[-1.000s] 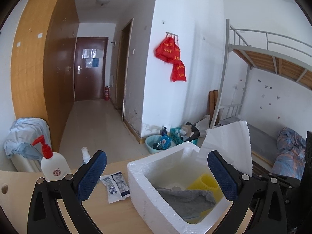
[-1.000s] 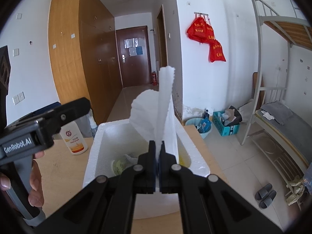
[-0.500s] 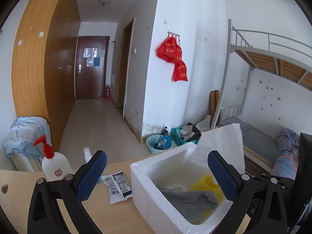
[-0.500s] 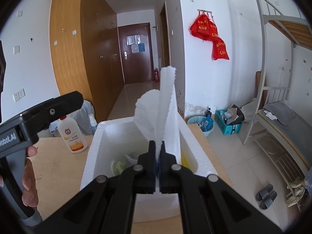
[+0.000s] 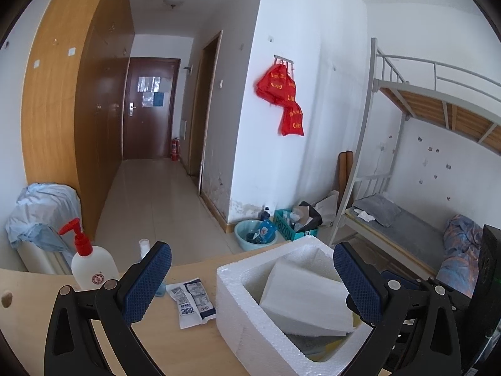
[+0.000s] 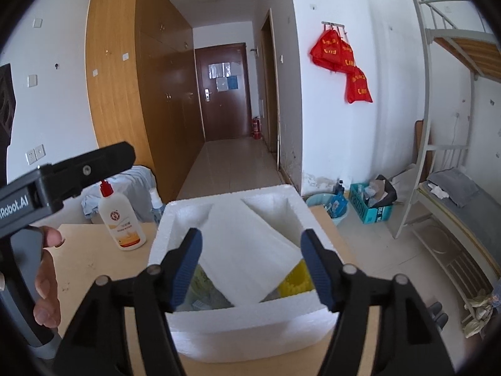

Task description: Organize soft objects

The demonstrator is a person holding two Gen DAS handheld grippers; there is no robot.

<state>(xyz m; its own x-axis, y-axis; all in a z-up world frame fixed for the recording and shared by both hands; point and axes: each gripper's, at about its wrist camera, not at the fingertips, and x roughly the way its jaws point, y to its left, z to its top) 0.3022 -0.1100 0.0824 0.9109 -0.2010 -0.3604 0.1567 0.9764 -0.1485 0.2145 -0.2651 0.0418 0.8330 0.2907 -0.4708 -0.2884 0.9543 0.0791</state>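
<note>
The right gripper has just been opening, nothing between its pads now, and the white foam sheet lies slanted inside the foam box, one corner propped on the far wall. The left gripper hangs wide and empty. Risk: that springy sheet could tip out or snag a pad on withdrawal.

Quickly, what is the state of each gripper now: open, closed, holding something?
Left gripper: open, holding nothing.
Right gripper: jaws have just opened, holding nothing; white foam sheet lies in the foam box.
</note>
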